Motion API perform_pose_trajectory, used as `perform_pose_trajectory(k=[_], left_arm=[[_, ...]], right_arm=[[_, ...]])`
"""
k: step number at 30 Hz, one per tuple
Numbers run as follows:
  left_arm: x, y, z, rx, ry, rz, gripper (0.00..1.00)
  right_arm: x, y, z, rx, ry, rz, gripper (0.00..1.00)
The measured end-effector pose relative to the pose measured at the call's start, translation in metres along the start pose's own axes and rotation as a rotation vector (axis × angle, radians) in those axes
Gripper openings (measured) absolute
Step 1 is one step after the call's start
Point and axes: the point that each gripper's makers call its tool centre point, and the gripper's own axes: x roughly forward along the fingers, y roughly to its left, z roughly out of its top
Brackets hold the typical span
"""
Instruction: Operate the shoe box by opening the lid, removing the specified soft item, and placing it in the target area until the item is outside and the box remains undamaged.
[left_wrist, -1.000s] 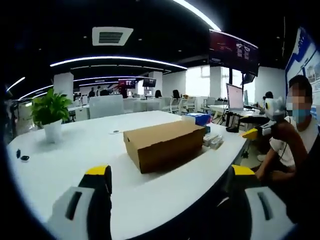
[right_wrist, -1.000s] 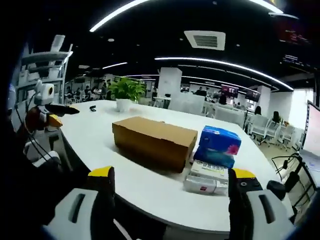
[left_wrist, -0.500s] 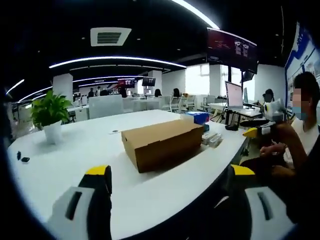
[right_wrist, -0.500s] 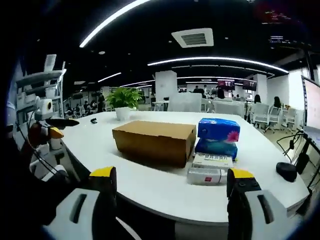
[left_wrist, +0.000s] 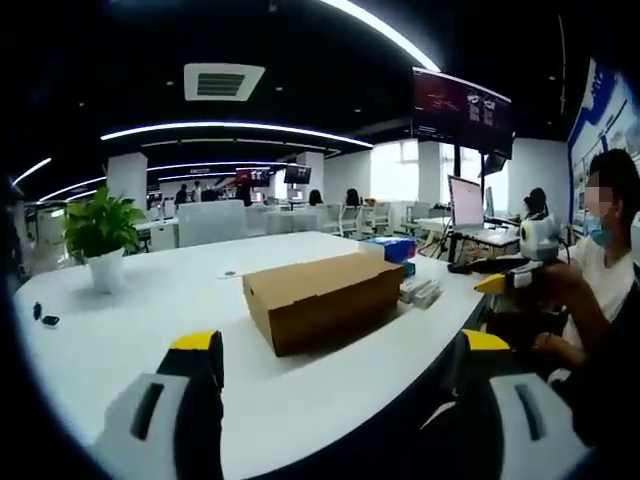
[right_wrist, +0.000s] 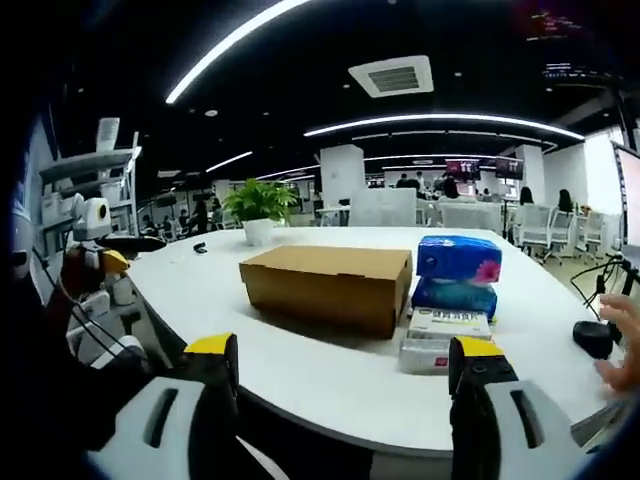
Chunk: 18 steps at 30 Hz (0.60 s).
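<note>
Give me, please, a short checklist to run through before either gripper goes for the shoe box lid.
1. Shoe box lid closed and flat: ok.
2. Box undamaged on the sides that show: ok.
3. Left gripper open, holding nothing: ok.
4. Right gripper open, holding nothing: ok.
5. Room beside the box: not ok on one end, where blue tissue packs and small cartons stand close; the rest of the white table is bare.
6. Soft item inside: cannot tell.
</note>
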Motion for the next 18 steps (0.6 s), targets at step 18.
perform_pose_trajectory(k=[18], left_arm=[[0.0012, -0.0016, -0.002, 0.014, 0.01, -0.001, 0.99]], right_arm=[[0.0064, 0.0043, -0.0063, -0.022, 0.023, 0.006, 0.89]])
